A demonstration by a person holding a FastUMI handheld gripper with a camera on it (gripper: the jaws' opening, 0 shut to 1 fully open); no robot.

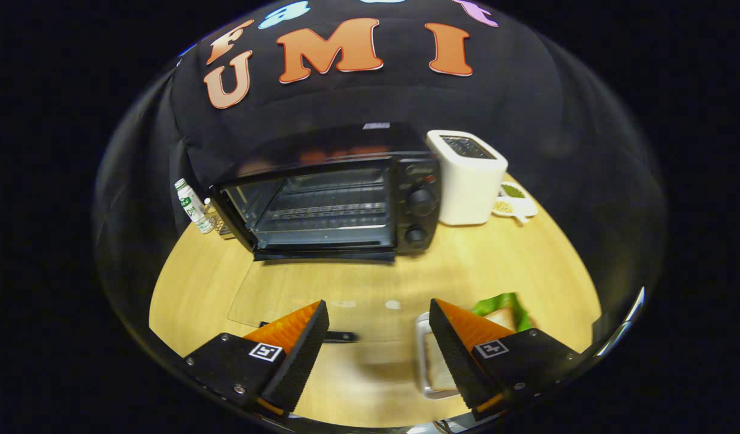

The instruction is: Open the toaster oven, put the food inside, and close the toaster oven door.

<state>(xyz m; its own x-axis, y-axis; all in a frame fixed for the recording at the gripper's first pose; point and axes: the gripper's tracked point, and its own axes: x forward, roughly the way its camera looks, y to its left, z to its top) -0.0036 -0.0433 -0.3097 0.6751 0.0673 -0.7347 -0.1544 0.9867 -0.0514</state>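
Observation:
A black toaster oven [345, 199] stands at the back of the wooden table [514, 265], well beyond my fingers. Its glass door [297, 295] lies folded down flat towards me, and the door's dark handle [341, 337] sits just beside my left fingertip. The wire rack inside is bare. A sandwich with green lettuce [505, 310] rests on a small metal tray [423, 355], partly hidden under my right finger. My gripper [379, 307] is open above the table, with nothing between its fingers.
A white pop-up toaster [466, 181] stands right of the oven, with a small white dish of green stuff [514, 202] next to it. A small bottle [192, 205] stands left of the oven.

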